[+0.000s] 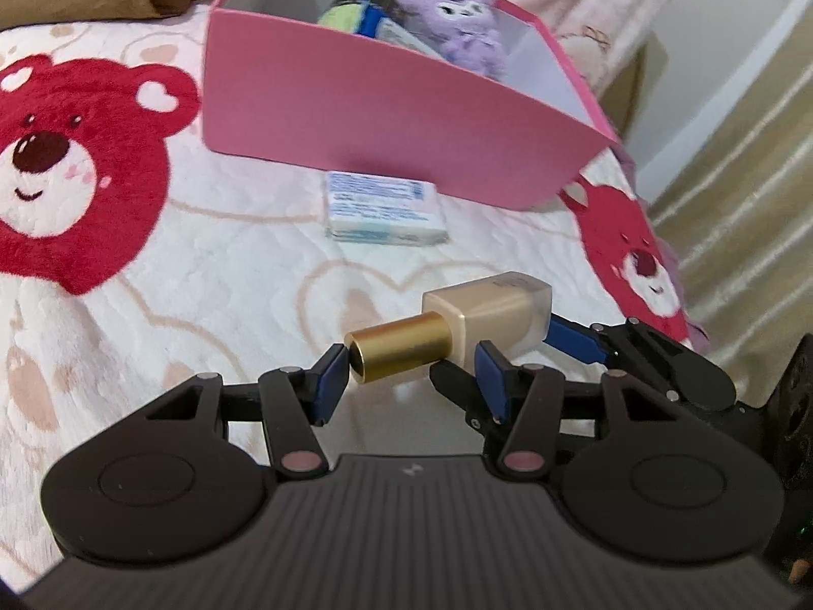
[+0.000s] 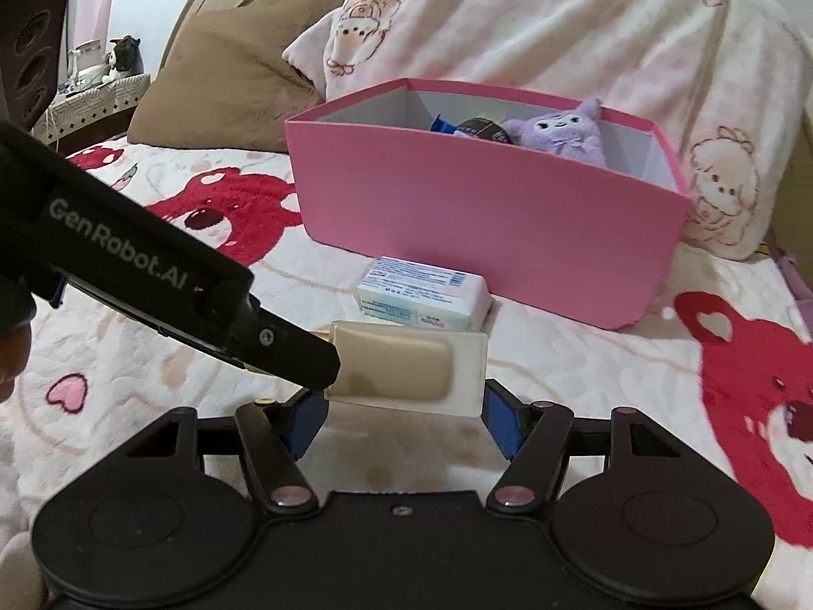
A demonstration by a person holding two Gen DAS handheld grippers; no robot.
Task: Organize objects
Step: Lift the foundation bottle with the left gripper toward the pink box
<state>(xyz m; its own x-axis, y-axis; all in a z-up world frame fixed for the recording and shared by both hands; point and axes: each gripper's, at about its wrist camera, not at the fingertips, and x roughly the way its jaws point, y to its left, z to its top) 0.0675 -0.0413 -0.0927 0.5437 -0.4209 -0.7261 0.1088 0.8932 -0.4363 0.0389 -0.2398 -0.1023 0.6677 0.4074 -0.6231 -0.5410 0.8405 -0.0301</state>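
**Bottle in mid-air btwn both tools, box drop is next**

Step in hand, as I read it: moving the foundation bottle (image 1: 488,312) toward the pink box (image 1: 355,117), w/ a possible hand-off btwn tools.

Right gripper (image 2: 404,422): jaws about bottle-length apart, pads at the two ends of the glass body. It looks clamped lengthwise and appears to carry the weight. The bottle sits low-centre in the right wrist view, lying sideways and seemingly off the bed cover (image 1: 203,264).

Left gripper (image 1: 411,386): jaws wide, bracketing the gold cap (image 1: 401,353). Left pad is at or touching the cap's end, right pad near the bottle's shoulder. Can't tell if it presses at all, so I see no firm hold.

Box stands in the upper centre of both views. Purple plush (image 1: 467,25) and a dark-lidded jar (image 1: 355,5) are already inside. A tissue pack (image 1: 381,208) lies on the cover just in front of the box wall, not yet put away.

Next move prob calls for:
- one tool to own the bottle, either left closing on the cap or backing off
- lift over the near wall, as the box is tall
- release in the free space left of the jar, clear of the plush

Glass body and smooth cap could slip, so go easy.
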